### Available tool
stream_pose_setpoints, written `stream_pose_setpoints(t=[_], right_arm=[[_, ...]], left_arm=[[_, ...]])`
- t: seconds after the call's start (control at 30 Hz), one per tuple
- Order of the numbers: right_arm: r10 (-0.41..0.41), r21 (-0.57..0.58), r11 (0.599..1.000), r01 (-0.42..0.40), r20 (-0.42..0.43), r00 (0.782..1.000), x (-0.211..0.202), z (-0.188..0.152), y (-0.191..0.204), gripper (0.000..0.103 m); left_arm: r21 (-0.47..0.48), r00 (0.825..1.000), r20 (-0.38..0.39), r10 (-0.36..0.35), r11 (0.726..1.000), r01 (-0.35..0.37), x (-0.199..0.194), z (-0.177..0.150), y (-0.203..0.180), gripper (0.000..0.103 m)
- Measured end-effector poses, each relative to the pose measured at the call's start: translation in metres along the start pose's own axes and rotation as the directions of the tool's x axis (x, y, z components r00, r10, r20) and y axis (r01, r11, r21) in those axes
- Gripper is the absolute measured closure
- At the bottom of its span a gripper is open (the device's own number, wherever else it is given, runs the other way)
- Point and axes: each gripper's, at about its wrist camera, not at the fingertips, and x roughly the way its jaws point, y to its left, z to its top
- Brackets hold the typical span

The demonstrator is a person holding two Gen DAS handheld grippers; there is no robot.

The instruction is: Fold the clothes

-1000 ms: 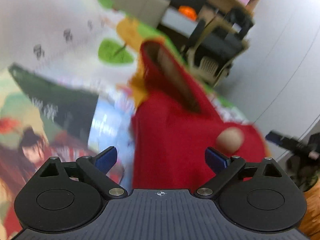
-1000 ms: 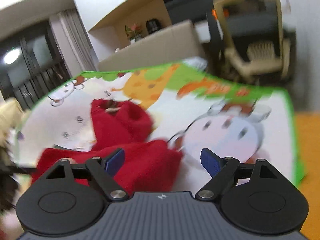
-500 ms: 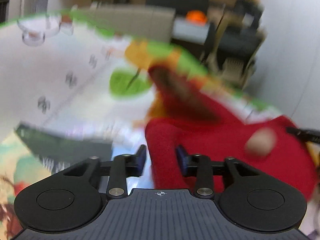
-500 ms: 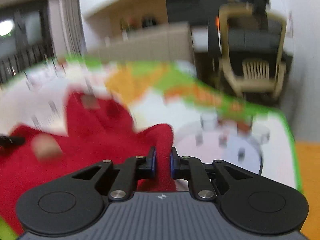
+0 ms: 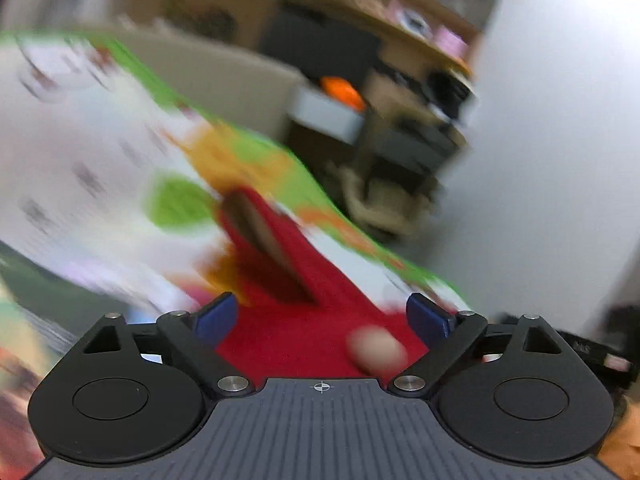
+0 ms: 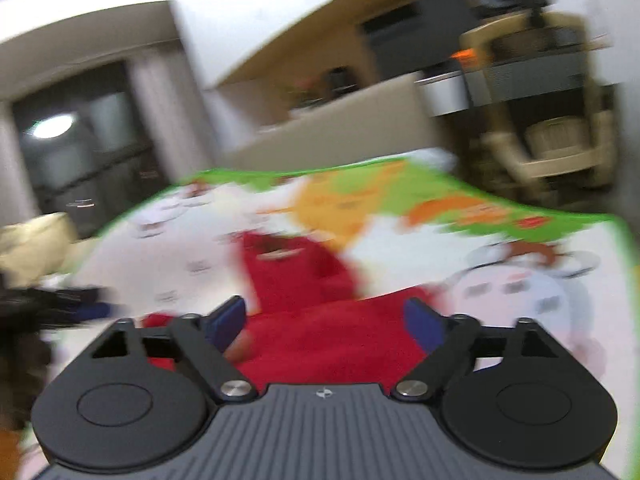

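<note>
1. Left wrist view: left gripper [image 5: 322, 316] has its blue pads spread wide, nothing between them. The red fleece garment [image 5: 316, 320] lies directly ahead of and under the open jaws, its dark-lined neck opening farther forward, on the cartoon-print play mat with green border [image 5: 80, 152].
2. Right wrist view: right gripper [image 6: 324, 318] is likewise spread, released. The same red garment [image 6: 328, 340] sits just beneath and between the pads, one part reaching forward onto the mat [image 6: 520, 300].
3. Both views are motion-blurred; fine fabric edges cannot be read.
4. Judgement: step in hand is regrasping for a fold. Pinch a single clear hem or corner with each claw, at matching heights, and keep the cloth taut.
5. Containers: none discernible; background furniture too blurred to tell contents.
</note>
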Motion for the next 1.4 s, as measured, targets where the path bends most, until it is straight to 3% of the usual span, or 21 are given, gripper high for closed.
stream_pose_setpoints(t=[0.07, 0.1, 0.2, 0.27, 0.37, 0.5, 0.6, 0.67, 0.73, 0.83, 0.93, 1.0, 1.07, 1.13, 1.17, 1.27, 1.4], right_arm=[[0.053, -0.027, 0.998, -0.054, -0.062, 0.997, 0.018, -0.016, 0.012, 0.005], [0.027, -0.048, 0.998, -0.032, -0.089, 0.996, 0.028, -0.024, 0.015, 0.005], [-0.055, -0.121, 0.992, 0.036, -0.163, 0.985, 0.055, -0.046, 0.026, 0.000], [-0.117, -0.182, 0.980, 0.083, -0.188, 0.975, 0.061, -0.045, 0.040, 0.000], [-0.133, -0.112, 0.988, 0.109, -0.231, 0.964, 0.066, -0.035, 0.040, 0.000], [-0.077, -0.027, 0.997, 0.073, -0.234, 0.969, 0.060, -0.024, 0.032, 0.000], [-0.095, -0.027, 0.995, 0.092, -0.169, 0.981, 0.051, -0.014, 0.031, 0.000], [-0.205, -0.044, 0.979, 0.201, -0.132, 0.970, 0.057, -0.007, 0.021, 0.000], [-0.308, -0.055, 0.951, 0.304, -0.114, 0.945, 0.065, -0.003, 0.010, 0.000], [-0.350, -0.013, 0.934, 0.358, -0.239, 0.906, 0.096, -0.017, -0.017, 0.000], [-0.343, -0.023, 0.938, 0.346, -0.203, 0.917, 0.094, -0.019, -0.017, 0.000], [-0.336, -0.017, 0.940, 0.340, -0.200, 0.920, 0.093, -0.019, -0.019, 0.000], [-0.332, -0.015, 0.942, 0.336, -0.203, 0.921, 0.095, -0.019, -0.022, 0.000], [-0.324, -0.014, 0.945, 0.328, -0.199, 0.925, 0.094, -0.019, -0.023, 0.000], [-0.319, -0.011, 0.946, 0.323, -0.197, 0.927, 0.093, -0.020, -0.024, 0.000], [-0.314, -0.008, 0.948, 0.319, -0.189, 0.930, 0.090, -0.023, -0.022, 0.000], [-0.305, 0.001, 0.950, 0.311, -0.195, 0.932, 0.088, -0.024, -0.020, 0.000]], left_arm=[[0.020, 0.994, -0.103, 0.041, 0.999, -0.039, 0.036, -0.020, -0.003, 0.007], [0.048, 0.991, -0.120, 0.062, 0.997, -0.057, 0.047, -0.028, -0.004, 0.007], [0.143, 0.987, -0.111, 0.119, 0.984, -0.103, 0.063, -0.042, -0.009, 0.002], [0.144, 0.985, -0.121, 0.122, 0.984, -0.104, 0.063, -0.041, -0.009, 0.001], [0.142, 0.986, -0.123, 0.112, 0.985, -0.094, 0.062, -0.042, -0.009, 0.000], [0.146, 0.987, -0.118, 0.110, 0.985, -0.093, 0.062, -0.044, -0.010, 0.000], [0.145, 0.987, -0.119, 0.109, 0.985, -0.092, 0.067, -0.043, -0.011, 0.000], [0.144, 0.987, -0.115, 0.109, 0.985, -0.092, 0.068, -0.043, -0.011, 0.000], [0.127, 0.990, -0.103, 0.094, 0.989, -0.080, 0.066, -0.044, -0.009, 0.000], [0.057, 0.997, -0.064, 0.037, 0.998, -0.033, 0.051, -0.043, -0.004, 0.000], [0.024, 1.000, 0.010, -0.024, 0.999, 0.024, 0.030, -0.035, 0.000, 0.000], [0.035, 0.999, 0.042, -0.010, 0.999, 0.009, 0.030, -0.023, 0.004, 0.000], [-0.010, 0.998, -0.019, 0.062, 0.998, -0.062, 0.053, -0.007, 0.021, 0.000], [-0.116, 0.988, -0.137, 0.076, 0.989, -0.093, 0.085, 0.000, 0.052, 0.000], [-0.154, 0.985, -0.156, 0.076, 0.983, -0.100, 0.096, 0.001, 0.064, 0.000], [-0.190, 0.986, -0.147, 0.072, 0.977, -0.099, 0.101, 0.003, 0.073, 0.000], [-0.134, 0.989, -0.097, 0.109, 0.983, -0.122, 0.076, 0.008, 0.051, 0.000]])
